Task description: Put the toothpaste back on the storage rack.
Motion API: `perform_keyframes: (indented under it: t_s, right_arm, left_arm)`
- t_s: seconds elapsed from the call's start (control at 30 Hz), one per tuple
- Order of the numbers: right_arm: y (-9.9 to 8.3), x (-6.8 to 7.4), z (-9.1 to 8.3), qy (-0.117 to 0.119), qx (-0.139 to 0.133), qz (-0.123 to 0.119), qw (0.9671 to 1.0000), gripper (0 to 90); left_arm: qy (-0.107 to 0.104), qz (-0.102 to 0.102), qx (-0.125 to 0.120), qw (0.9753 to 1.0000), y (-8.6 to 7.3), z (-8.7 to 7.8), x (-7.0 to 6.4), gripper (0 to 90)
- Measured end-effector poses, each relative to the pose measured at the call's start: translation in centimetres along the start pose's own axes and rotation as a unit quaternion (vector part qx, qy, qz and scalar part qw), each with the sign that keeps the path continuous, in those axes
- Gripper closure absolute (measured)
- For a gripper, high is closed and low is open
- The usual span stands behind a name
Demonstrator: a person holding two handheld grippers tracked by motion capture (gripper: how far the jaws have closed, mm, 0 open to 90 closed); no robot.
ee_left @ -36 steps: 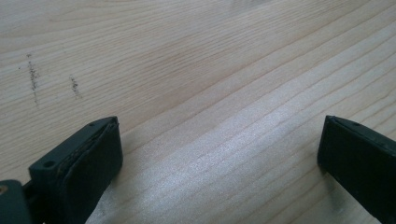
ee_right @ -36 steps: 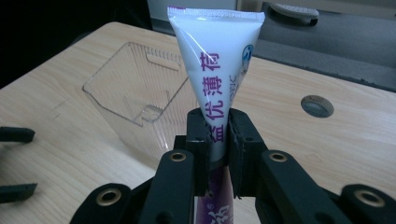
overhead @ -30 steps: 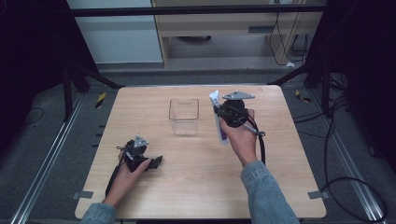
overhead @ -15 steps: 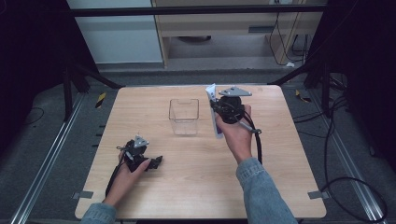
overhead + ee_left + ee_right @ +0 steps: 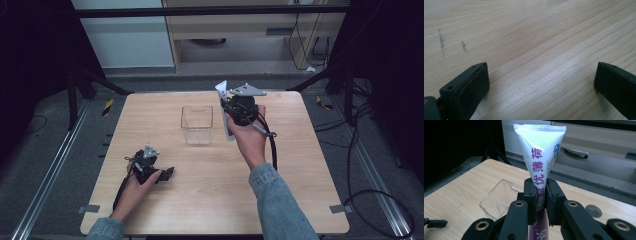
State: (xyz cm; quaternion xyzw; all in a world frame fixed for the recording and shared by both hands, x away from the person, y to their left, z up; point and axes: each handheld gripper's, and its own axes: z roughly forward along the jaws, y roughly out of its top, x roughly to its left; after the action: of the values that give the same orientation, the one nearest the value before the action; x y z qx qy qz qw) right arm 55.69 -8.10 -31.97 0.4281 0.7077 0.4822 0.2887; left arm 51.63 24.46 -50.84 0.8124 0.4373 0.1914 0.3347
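The right gripper (image 5: 540, 195) has its jaws closed tight on a white tube (image 5: 541, 157) printed with purple characters, gripping it partway along its length. In the right gripper view the tube's flat crimped end rises above the jaws while its lower part runs down between them and out of sight. In the high view this gripper (image 5: 239, 111) is held above the table's far half, right of centre, and the tube (image 5: 224, 107) slants from its crimped end near the far edge down toward the table's middle. The right hand (image 5: 248, 137) wraps the gripper body, and its black cable loops back toward the near edge along the sleeve.

Just left of the tube a clear plastic container (image 5: 197, 125) stands open on the table (image 5: 300, 165), near the centre. In the right gripper view it (image 5: 499, 198) shows left of the jaws, lower down.

The left gripper (image 5: 541, 82) has its jaws spread wide with bare wood grain between them, low over the table top. In the high view it (image 5: 161, 172) lies in the left hand (image 5: 137, 180) near the near left corner, well apart from the container and tube.
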Motion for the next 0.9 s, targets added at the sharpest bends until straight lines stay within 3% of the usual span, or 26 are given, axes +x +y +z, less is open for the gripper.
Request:
perform_keyframes:
  t_s: [0.9]
  right_arm:
    - [3.6,1.2,1.0,0.004,-0.042,0.001,0.9991,80.0]
  left_arm:
    - [0.000,0.000,-0.001,1.0000,0.0,0.0,0.0,0.0]
